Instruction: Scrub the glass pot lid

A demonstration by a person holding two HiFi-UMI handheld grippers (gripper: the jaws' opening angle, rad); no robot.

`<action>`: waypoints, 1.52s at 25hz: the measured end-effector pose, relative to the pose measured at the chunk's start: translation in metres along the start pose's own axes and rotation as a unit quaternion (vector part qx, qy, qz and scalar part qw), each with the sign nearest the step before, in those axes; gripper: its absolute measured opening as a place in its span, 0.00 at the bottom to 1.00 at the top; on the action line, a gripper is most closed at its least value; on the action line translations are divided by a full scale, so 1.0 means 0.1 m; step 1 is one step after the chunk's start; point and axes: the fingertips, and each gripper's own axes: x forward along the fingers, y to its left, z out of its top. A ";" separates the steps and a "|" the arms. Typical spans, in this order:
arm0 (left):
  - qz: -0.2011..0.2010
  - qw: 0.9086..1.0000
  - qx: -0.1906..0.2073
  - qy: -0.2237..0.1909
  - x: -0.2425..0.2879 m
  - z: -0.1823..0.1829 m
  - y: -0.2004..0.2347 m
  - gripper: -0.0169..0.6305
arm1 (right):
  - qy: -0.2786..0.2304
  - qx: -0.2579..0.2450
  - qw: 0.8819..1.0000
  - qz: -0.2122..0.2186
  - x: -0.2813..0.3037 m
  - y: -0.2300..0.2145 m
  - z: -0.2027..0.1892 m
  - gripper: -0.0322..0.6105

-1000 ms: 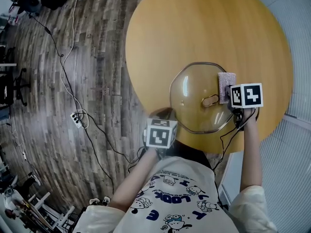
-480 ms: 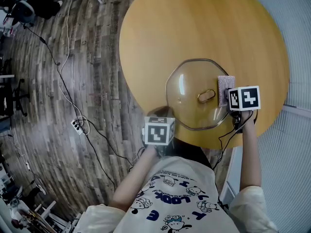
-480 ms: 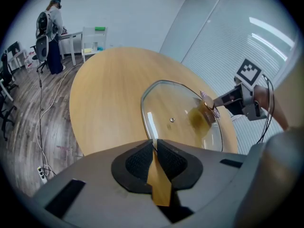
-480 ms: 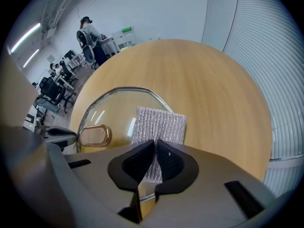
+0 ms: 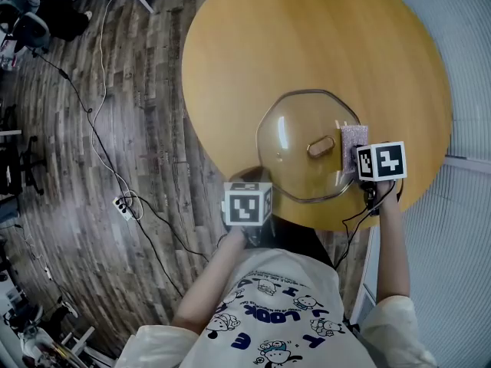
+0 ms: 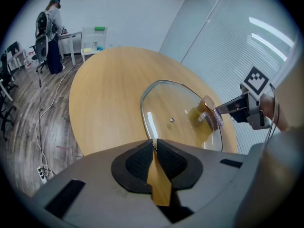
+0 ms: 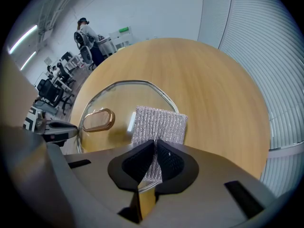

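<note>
We're pinching rim of glass pot lid (image 5: 295,156) in left gripper (image 6: 154,146), lid sitting over near edge of table (image 5: 307,37). We're clamping scrub pad (image 7: 159,125) in right gripper (image 7: 154,148), laying it beside handle (image 5: 321,146). Pressing hard, we're risking lid twisting free of thin rim hold.

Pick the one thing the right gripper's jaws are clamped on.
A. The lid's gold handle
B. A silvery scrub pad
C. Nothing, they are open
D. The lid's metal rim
B: in the right gripper view, the right gripper has its jaws closed on the silvery scrub pad, which sits over the edge of the glass lid, clear of the gold handle.
</note>
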 end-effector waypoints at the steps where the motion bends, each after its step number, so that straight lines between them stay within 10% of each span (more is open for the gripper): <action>1: 0.000 1.000 0.000 0.000 0.00 0.00 0.00 0.07 | 0.000 0.000 1.000 -0.001 -0.01 0.01 -0.02 0.11; 38: -0.004 1.000 0.010 0.012 0.02 0.01 -0.03 0.07 | 0.032 -0.024 0.998 0.043 -0.11 0.73 -0.58 0.11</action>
